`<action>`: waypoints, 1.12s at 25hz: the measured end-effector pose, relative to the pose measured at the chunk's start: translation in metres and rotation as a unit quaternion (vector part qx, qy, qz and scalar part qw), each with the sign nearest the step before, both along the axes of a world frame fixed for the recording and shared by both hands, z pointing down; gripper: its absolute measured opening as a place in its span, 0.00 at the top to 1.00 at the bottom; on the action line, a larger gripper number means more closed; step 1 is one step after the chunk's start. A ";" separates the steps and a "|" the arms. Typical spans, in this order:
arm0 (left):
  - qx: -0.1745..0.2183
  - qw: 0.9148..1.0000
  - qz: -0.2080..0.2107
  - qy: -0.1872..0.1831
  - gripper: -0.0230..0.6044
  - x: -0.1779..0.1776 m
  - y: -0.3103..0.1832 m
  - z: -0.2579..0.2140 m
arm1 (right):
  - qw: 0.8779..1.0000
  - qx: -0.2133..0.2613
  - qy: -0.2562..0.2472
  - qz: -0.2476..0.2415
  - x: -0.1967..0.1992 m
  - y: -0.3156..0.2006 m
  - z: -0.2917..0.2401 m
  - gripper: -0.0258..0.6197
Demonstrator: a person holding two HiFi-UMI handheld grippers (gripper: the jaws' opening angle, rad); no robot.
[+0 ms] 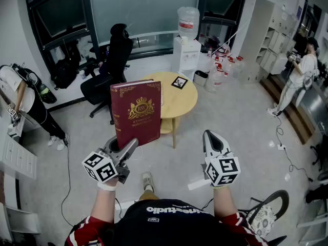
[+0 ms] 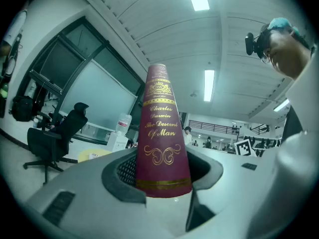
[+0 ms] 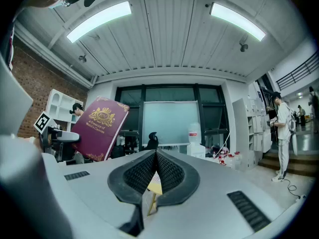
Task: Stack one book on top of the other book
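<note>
Office floor stretched out to a round wooden bench [image 1: 179, 106]. The left gripper [image 1: 124, 146] had its fingers [image 2: 124, 172] clamped on the lower end of the maroon book [image 1: 137, 111], holding it upright in the air short of the bench, probably ready to carry across for stacking. The right gripper [image 1: 211, 136] was empty, its fingers pressed together. Only the left gripper view showed the spine lettering. Only the head view showed a small dark square [image 1: 179, 82] on the bench, too small to identify.

Grey floor [image 1: 241, 127], round wooden table [image 1: 180, 102], black office chair [image 1: 110, 65], dark windows [image 1: 56, 14], water dispenser [image 1: 187, 45], ceiling strip lights [image 3: 99, 19]
</note>
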State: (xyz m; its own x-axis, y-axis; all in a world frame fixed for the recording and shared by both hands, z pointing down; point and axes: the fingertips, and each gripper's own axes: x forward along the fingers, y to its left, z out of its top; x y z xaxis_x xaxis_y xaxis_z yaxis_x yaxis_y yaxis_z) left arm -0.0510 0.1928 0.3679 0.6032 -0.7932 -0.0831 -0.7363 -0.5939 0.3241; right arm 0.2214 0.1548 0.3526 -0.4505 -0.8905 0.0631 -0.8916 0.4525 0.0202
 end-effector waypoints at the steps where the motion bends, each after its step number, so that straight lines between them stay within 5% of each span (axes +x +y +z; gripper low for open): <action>1: -0.005 1.000 -0.001 0.005 0.61 0.000 0.000 0.000 | 1.000 -0.001 -0.001 0.000 0.001 0.000 0.000 0.92; 28: -0.004 1.000 0.004 -0.004 0.61 0.003 -0.001 -0.005 | 1.000 0.005 -0.024 -0.006 -0.001 0.001 -0.002 0.92</action>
